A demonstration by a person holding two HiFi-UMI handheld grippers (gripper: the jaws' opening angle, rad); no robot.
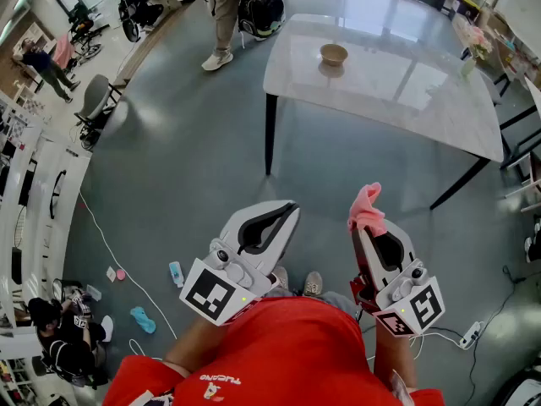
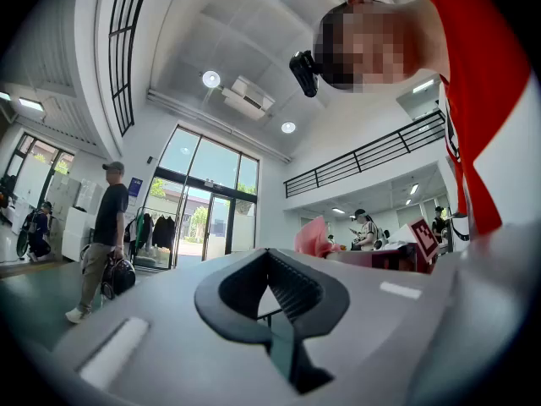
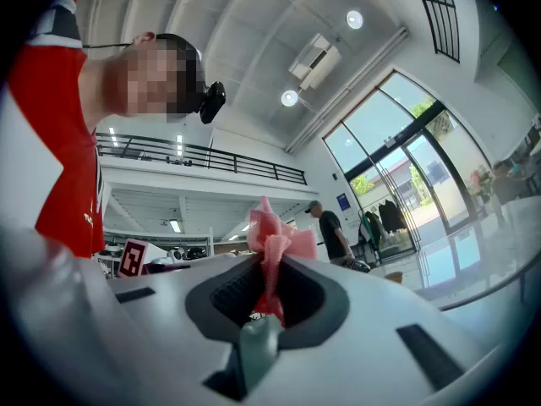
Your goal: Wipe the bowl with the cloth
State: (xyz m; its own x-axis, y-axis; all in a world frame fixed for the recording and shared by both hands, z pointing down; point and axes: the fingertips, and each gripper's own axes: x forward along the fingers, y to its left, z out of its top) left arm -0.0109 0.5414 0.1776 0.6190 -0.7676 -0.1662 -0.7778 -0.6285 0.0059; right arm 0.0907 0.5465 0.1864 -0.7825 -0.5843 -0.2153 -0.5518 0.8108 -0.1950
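Note:
A small tan bowl (image 1: 334, 54) stands on the white marble table (image 1: 397, 83) far ahead in the head view. My right gripper (image 1: 368, 227) is shut on a pink cloth (image 1: 366, 207), which sticks out bunched above the jaw tips; the cloth (image 3: 272, 242) also shows pinched between the jaws in the right gripper view. My left gripper (image 1: 287, 214) is shut with nothing in it, its tips (image 2: 272, 260) closed together. Both grippers are held close to my body over the floor, well short of the table and the bowl.
A person with a dark bag (image 1: 226, 11) stands at the table's far left corner. Office chairs (image 1: 95, 100) and other people are at the far left. Small items (image 1: 142, 318) and a white cable lie on the grey floor. A power strip (image 1: 470, 335) lies at the right.

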